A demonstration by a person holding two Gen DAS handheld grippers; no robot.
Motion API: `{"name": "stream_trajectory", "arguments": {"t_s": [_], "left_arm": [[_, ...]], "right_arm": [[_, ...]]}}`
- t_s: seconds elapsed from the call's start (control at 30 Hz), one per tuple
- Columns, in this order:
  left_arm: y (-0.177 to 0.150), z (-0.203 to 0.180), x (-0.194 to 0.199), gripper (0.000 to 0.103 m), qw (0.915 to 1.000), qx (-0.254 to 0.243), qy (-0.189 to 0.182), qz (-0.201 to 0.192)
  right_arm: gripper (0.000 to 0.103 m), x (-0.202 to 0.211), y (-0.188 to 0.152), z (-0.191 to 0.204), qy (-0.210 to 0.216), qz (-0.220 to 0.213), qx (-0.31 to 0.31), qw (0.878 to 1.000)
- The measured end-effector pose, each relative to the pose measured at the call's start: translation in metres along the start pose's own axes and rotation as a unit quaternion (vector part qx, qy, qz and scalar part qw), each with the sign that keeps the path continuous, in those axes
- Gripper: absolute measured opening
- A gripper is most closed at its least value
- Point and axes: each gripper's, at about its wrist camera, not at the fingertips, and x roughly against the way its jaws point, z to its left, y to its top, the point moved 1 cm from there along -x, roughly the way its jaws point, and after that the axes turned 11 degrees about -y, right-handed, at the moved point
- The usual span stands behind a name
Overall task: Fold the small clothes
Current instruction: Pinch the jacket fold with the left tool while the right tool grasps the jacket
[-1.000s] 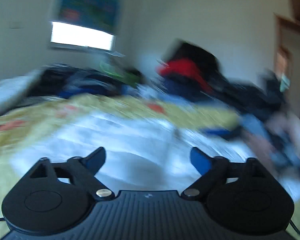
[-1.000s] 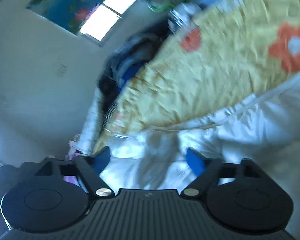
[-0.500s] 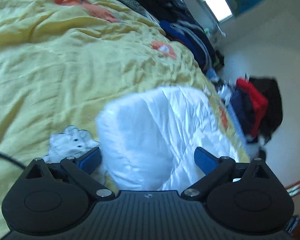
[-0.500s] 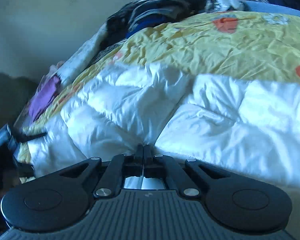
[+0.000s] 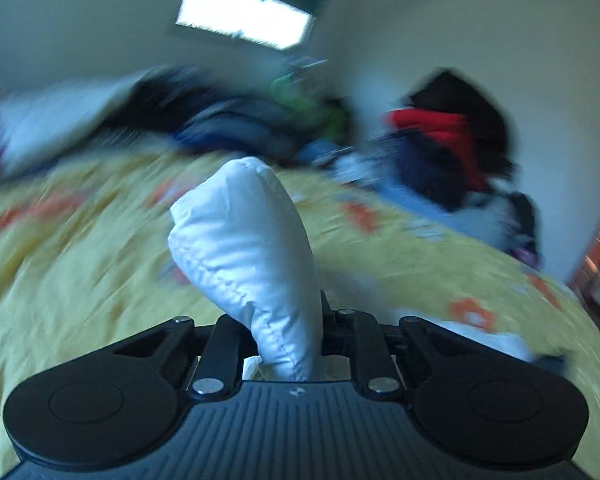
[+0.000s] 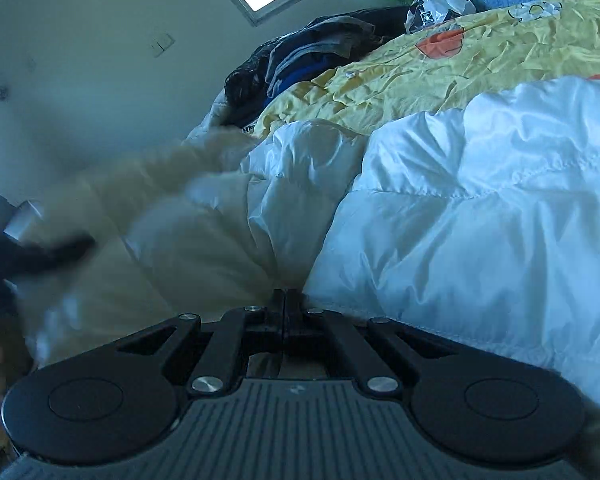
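**Both grippers pinched on the white padded garment**

The left gripper (image 5: pixel 288 320) has its jaws closing on a bunched fold of the white padded garment (image 5: pixel 244 248); the fold fills the narrow gap between the pads and stands up out of them as a rounded, stitched lobe, lifted clear of the yellow flowered bedspread (image 5: pixel 80 264); the rest of that view is blurred, with a heap of dark clothes (image 5: pixel 236 128) and a red and black pile (image 5: pixel 448 136) at the far edge of the bed under a bright window (image 5: pixel 244 24).

The right gripper (image 6: pixel 286 300) is clenched tight, its two pads meeting in a thin line; their tips are buried in a crease of the same white garment (image 6: pixel 480 208), so a thin edge of cloth seems caught there, though the pinch itself is hidden; the garment lies spread over the bedspread (image 6: pixel 440 76), puffed in quilted panels; to the left a blurred pale sleeve (image 6: pixel 140 184) crosses the view.
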Motion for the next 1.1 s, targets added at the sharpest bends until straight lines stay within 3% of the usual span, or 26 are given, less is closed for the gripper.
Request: {"name": "stream_trajectory", "arguments": {"t_s": [0.1, 0.2, 0.27, 0.3, 0.37, 0.43, 0.47, 0.5, 0.57, 0.63, 0.77, 0.87, 0.93, 1.0, 1.1], "left_arm": [[-0.007, -0.057, 0.002, 0.016, 0.9944, -0.080, -0.068, 0.012], [-0.027, -0.097, -0.002, 0.016, 0.9831, -0.146, -0.107, 0.027], [-0.039, -0.113, -0.003, 0.016, 0.9743, -0.184, -0.124, 0.035], [-0.044, -0.117, -0.004, 0.016, 0.9707, -0.196, -0.133, 0.040], [-0.051, -0.124, -0.006, 0.016, 0.9663, -0.211, -0.140, 0.049], [-0.057, -0.128, -0.010, 0.016, 0.9640, -0.215, -0.145, 0.060], [-0.059, -0.128, -0.013, 0.016, 0.9632, -0.217, -0.146, 0.064], [-0.061, -0.130, -0.015, 0.016, 0.9619, -0.220, -0.148, 0.068], [-0.067, -0.137, -0.018, 0.016, 0.9564, -0.235, -0.156, 0.076], [-0.080, -0.150, -0.028, 0.016, 0.9454, -0.267, -0.164, 0.091], [-0.127, -0.180, -0.053, 0.016, 0.9022, -0.366, -0.181, 0.140], [-0.156, -0.193, -0.062, 0.016, 0.8772, -0.417, -0.191, 0.144], [-0.165, -0.196, -0.066, 0.016, 0.8711, -0.430, -0.191, 0.142], [-0.165, -0.194, -0.070, 0.016, 0.8726, -0.426, -0.191, 0.145], [-0.164, -0.192, -0.070, 0.016, 0.8707, -0.429, -0.190, 0.147]], "right_arm": [[0.002, 0.000, 0.002, -0.008, 0.020, 0.003, -0.025, 0.999], [0.003, 0.003, 0.006, -0.031, 0.077, 0.014, -0.112, 0.991], [0.008, 0.004, 0.008, -0.057, 0.135, 0.038, -0.220, 0.965], [0.014, 0.009, 0.009, -0.070, 0.158, 0.053, -0.283, 0.945], [0.019, 0.027, 0.013, -0.087, 0.175, 0.056, -0.349, 0.919], [0.024, 0.060, 0.022, -0.098, 0.157, 0.023, -0.352, 0.922], [0.041, 0.078, 0.026, -0.102, 0.133, 0.005, -0.346, 0.929], [0.050, 0.099, 0.031, -0.105, 0.102, -0.015, -0.334, 0.937], [0.077, 0.139, 0.035, -0.113, 0.063, -0.062, -0.311, 0.946], [0.092, 0.169, 0.031, -0.124, 0.043, -0.086, -0.302, 0.949], [0.090, 0.214, 0.021, -0.140, -0.091, -0.120, -0.263, 0.953], [0.089, 0.239, 0.009, -0.143, -0.136, -0.153, -0.259, 0.944], [0.089, 0.249, 0.006, -0.136, -0.152, -0.175, -0.245, 0.941], [0.089, 0.252, 0.011, -0.115, -0.171, -0.199, -0.202, 0.944], [0.089, 0.248, 0.032, -0.079, -0.156, -0.220, -0.117, 0.956]]}}
